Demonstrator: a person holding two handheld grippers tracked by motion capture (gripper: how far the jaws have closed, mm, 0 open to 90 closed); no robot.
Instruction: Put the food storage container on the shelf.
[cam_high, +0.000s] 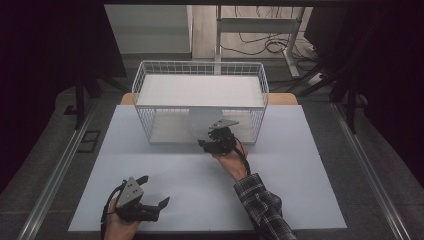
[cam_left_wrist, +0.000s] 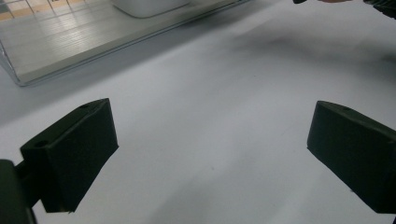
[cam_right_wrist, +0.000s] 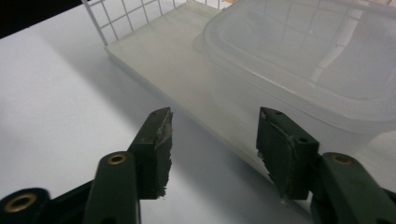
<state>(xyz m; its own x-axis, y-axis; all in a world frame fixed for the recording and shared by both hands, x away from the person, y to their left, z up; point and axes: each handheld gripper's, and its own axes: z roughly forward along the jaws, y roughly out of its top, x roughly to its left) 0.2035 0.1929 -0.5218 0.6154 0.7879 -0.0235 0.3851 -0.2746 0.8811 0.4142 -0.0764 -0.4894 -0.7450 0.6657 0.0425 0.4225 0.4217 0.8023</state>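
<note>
While the right claw (cam_high: 209, 141) stands at the open front of the white wire basket (cam_high: 142, 75), its jaws are parted with nothing between them, and the right gripper view shows them clear of the translucent plastic container (cam_right_wrist: 299, 60) just ahead. That container sits on the basket's lower shelf (cam_right_wrist: 182, 51), close to the front edge, with its rim facing the claw. In the high view it appears as a pale block (cam_high: 202, 122) under the basket's upper shelf (cam_high: 200, 90). Judged from its thin, cloudy walls, the container is likely light and somewhat flexible, with a smooth surface that could slip under the pads. No contents can be made out through the plastic. The raised lip along its near edge looks the soundest place to take hold, one jaw above and one below, since the flat sides offer little purchase and may bow under pressure. A firm pinch is advised, not a hard one, as the lip could deform. The left claw (cam_high: 152, 205) is held low over the desk (cam_high: 280, 170) near the person's side, well apart from the basket, its jaws spread wide and empty.
</note>
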